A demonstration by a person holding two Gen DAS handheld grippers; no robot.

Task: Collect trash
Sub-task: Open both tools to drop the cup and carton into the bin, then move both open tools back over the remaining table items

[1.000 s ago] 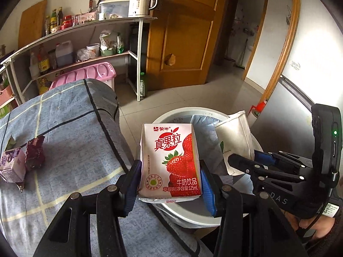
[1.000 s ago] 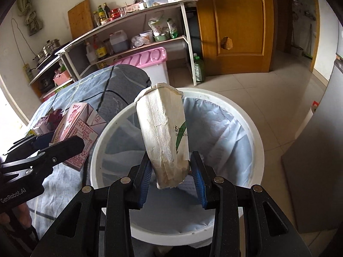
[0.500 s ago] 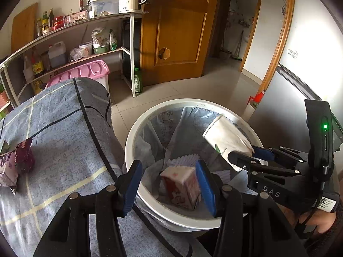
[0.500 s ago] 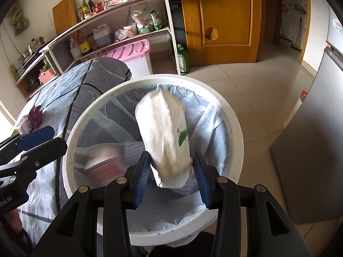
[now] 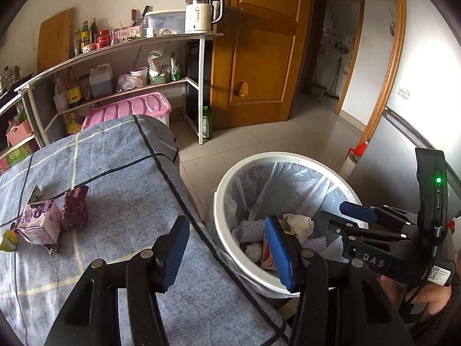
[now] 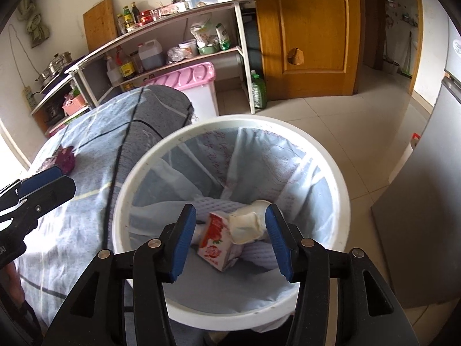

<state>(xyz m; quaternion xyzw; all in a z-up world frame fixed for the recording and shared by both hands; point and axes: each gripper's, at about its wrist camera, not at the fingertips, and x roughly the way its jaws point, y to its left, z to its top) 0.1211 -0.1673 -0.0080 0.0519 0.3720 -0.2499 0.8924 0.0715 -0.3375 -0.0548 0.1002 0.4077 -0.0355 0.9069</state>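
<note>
A white lined trash bin stands on the floor beside the table. Inside lie a red strawberry milk carton and a crumpled white paper bag. My right gripper hovers over the bin, its jaws opening with nothing held between them. My left gripper is over the table edge next to the bin, jaws opening and empty. On the blue checked cloth rest a purple drink carton and a dark purple wrapper.
A yellow-green scrap lies at the cloth's left edge. Behind stand a shelf rack with bottles and a kettle, a pink storage box, a wooden door and a grey fridge on the right.
Both grippers let go: the strawberry carton and then the paper bag dropped into the bin. The left gripper has drawn back toward the table.
</note>
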